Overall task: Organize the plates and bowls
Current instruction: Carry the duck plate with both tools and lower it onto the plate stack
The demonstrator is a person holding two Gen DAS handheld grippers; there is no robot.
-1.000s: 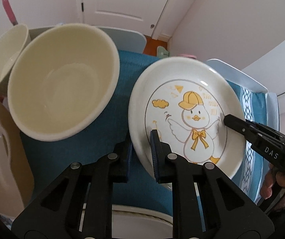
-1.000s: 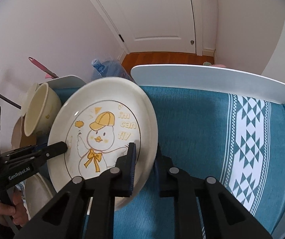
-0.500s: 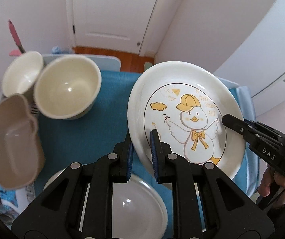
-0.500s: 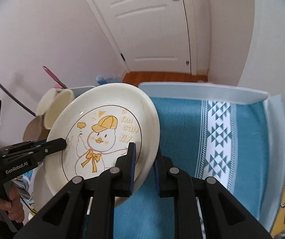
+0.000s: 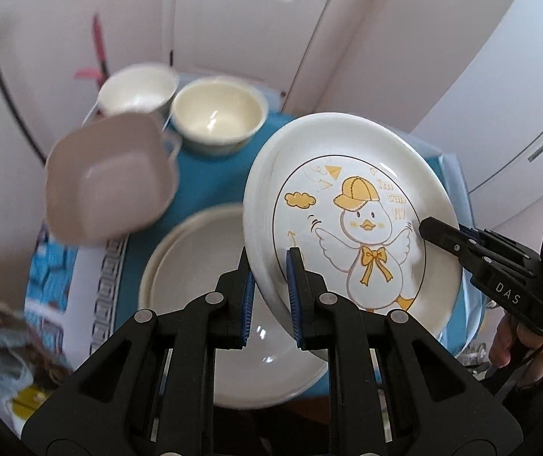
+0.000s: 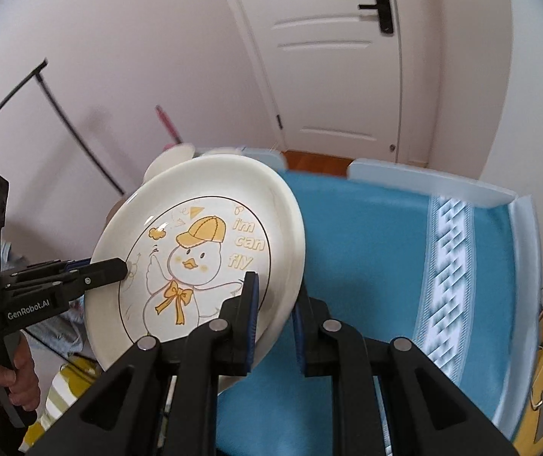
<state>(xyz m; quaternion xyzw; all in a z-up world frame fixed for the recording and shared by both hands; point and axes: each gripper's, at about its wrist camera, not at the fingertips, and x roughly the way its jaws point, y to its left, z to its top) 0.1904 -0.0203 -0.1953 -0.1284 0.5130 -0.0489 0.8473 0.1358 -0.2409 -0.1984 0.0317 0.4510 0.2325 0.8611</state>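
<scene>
I am looking down at the blue surface (image 6: 378, 235) far below me. Up in the air over it, I am holding the duck plate (image 5: 351, 224) tipped up on its edge, its picture facing me. Under it, on the left, a plain plate (image 5: 203, 304) is lying flat, with two bowls (image 5: 218, 119) past it. My left gripper (image 5: 269, 285) is pinching the plate's left rim, and my right gripper (image 6: 275, 304) is pinching the other rim. I think the plain plate is nearer my left side.
</scene>
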